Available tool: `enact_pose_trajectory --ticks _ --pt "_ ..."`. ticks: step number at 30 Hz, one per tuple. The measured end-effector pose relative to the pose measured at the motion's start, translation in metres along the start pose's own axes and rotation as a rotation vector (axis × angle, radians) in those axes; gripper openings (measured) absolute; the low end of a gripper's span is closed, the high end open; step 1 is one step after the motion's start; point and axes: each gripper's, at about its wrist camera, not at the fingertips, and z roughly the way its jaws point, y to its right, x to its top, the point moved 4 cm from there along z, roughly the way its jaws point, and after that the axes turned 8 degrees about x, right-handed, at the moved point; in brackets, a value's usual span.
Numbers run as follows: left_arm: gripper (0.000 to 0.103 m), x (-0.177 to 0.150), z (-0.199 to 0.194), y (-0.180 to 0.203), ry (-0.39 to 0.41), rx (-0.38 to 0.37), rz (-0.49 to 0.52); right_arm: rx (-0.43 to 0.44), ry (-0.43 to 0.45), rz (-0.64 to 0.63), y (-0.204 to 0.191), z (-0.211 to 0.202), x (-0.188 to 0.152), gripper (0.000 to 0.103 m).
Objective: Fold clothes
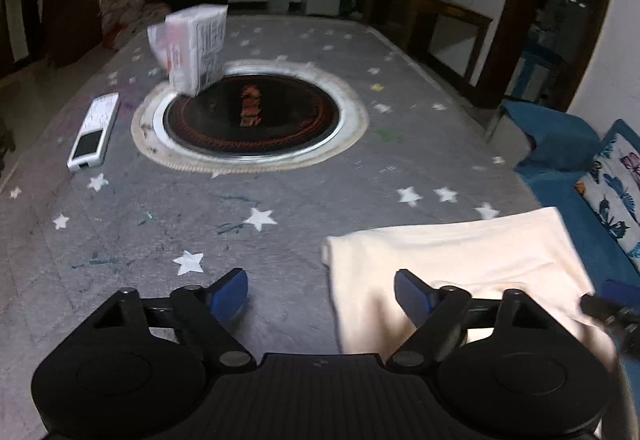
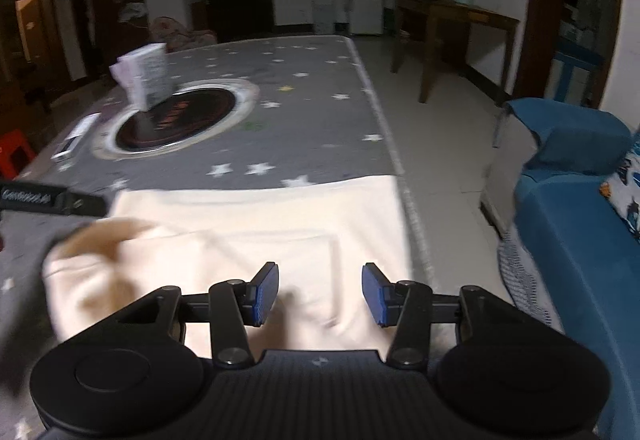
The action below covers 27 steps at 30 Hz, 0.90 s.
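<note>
A cream garment (image 1: 452,264) lies folded on the near right corner of the table, seen closer as the cream garment (image 2: 256,228) in the right wrist view. My left gripper (image 1: 320,290) is open at the garment's left edge: its right finger is over the cloth, its left finger over bare tablecloth. My right gripper (image 2: 320,290) is open above the middle of the garment, its blue pads apart with nothing pinched. A bunched fold (image 2: 100,240) rises at the garment's left side, blurred.
The grey star-patterned tablecloth (image 1: 200,224) has a round black inset (image 1: 252,112) in its middle. A white remote (image 1: 94,130) and a white printed packet (image 1: 196,48) lie to the left. A blue sofa (image 2: 576,224) with a butterfly cushion stands right of the table edge (image 2: 400,160).
</note>
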Motion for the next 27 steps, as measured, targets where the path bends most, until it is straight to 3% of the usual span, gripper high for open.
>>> enact_pose_trajectory --ticks 4,7,10,12,13,21,27 --pt "0.068 -0.004 0.018 0.001 -0.028 -0.033 -0.001 -0.037 -0.026 0.016 0.021 0.018 0.004 0.046" --pt "0.059 -0.005 0.021 0.006 -0.005 -0.050 0.021 -0.036 -0.045 0.036 0.033 0.029 0.004 0.046" --pt "0.037 -0.005 0.022 0.014 0.007 -0.082 0.043 -0.028 -0.057 0.044 0.037 0.037 0.003 0.045" --pt "0.014 -0.004 0.024 0.017 0.013 -0.101 0.056 -0.023 -0.062 0.042 0.038 0.041 0.002 0.043" --pt "0.012 -0.003 0.025 0.019 0.016 -0.110 0.063 -0.020 -0.065 0.041 0.039 0.043 0.001 0.043" --pt "0.008 0.001 0.024 -0.003 0.057 -0.059 0.033 0.029 -0.079 -0.020 0.012 0.058 0.012 0.020" --pt "0.008 0.020 0.023 -0.046 0.095 0.038 0.006 0.093 -0.085 -0.079 -0.024 0.081 0.028 0.019"
